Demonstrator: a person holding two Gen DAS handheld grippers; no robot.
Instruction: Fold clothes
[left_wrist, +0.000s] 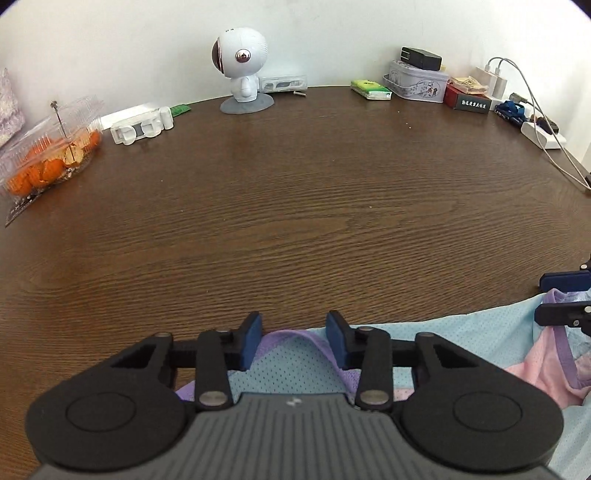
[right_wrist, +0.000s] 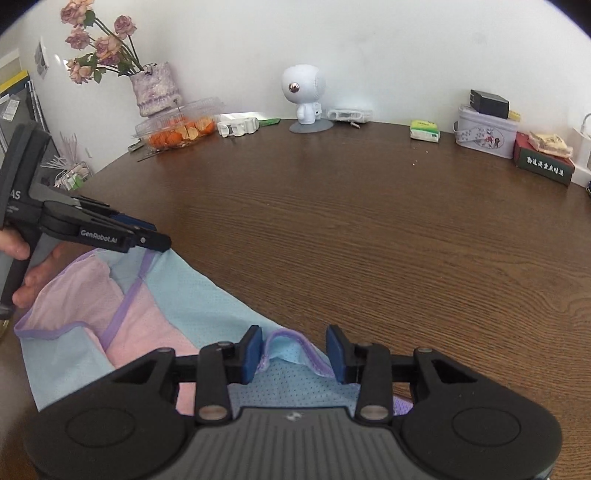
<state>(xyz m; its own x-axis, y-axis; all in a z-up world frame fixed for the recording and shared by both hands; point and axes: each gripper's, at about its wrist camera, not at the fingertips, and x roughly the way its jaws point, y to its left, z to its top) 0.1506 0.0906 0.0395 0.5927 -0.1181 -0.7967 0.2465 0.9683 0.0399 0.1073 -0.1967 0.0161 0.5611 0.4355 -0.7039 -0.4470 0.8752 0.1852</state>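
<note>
Pale-blue mesh garment with pink panels and lilac trim (right_wrist: 192, 295) lies at the near edge of the dark wood-grain surface (right_wrist: 369, 229), one trimmed corner rising between each gripper's blue pads. The left gripper (left_wrist: 294, 341) and the right gripper (right_wrist: 294, 354) both stand slightly parted around their corners, pads not visibly pressing the cloth. Judging by this, the step is taking hold of two corners; next, both must clamp firmly before lifting together.
</note>
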